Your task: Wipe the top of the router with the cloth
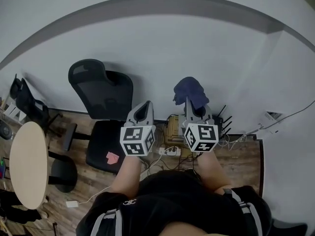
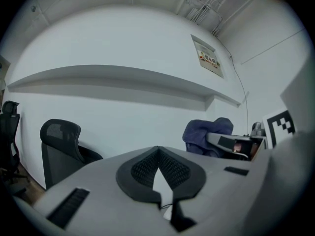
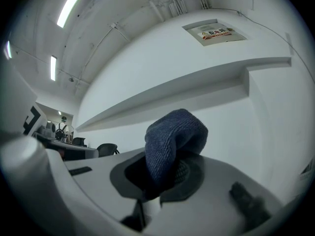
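Note:
My right gripper (image 1: 190,103) is shut on a dark blue cloth (image 1: 190,92), held up in front of the white wall. In the right gripper view the cloth (image 3: 173,139) bulges up out of the jaws of that gripper (image 3: 162,180). The router (image 1: 224,123) stands low by the wall just right of this gripper; only its black antennas show, its body is hidden. My left gripper (image 1: 143,107) is level with the right one, to its left, shut with nothing in it. The left gripper view shows its pads (image 2: 147,166) meeting, and the cloth (image 2: 205,134) at the right.
A black mesh office chair (image 1: 102,100) stands at the left against the wall, a pink note (image 1: 113,157) on its seat. A round pale table (image 1: 28,163) is at far left. A power strip (image 1: 170,151) and cables lie on the wooden floor (image 1: 243,163) below the grippers.

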